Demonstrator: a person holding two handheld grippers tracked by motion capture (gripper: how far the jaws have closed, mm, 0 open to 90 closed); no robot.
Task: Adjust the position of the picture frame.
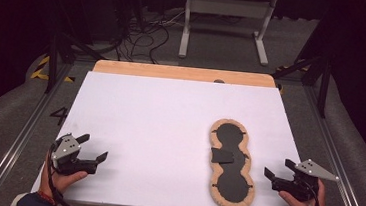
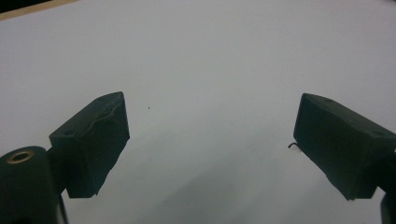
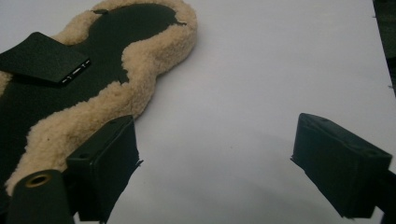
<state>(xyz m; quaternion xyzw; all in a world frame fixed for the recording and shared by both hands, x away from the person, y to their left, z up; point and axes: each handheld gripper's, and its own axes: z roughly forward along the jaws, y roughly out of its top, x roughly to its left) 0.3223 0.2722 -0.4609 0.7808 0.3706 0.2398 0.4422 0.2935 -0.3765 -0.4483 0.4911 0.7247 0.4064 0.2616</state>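
Note:
A peanut-shaped pad (image 1: pixel 232 162) with a black face and a tan fleece rim lies flat on the right half of the white table top (image 1: pixel 159 126). A small black flap (image 1: pixel 222 155) lies across its narrow middle. In the right gripper view the fleece pad (image 3: pixel 93 107) runs along the left, beside the left jaw, with the flap (image 3: pixel 44 58) on top. My right gripper (image 1: pixel 279 169) (image 3: pixel 215 163) is open just right of the pad, nothing between its jaws. My left gripper (image 1: pixel 93 147) (image 2: pixel 210 144) is open near the front left corner, over bare white surface.
A wooden strip (image 1: pixel 183 73) edges the table's far side. Behind it stands a white metal frame (image 1: pixel 226 21) among cables (image 1: pixel 144 34) on the floor. Metal rails (image 1: pixel 336 161) run along both sides of the table.

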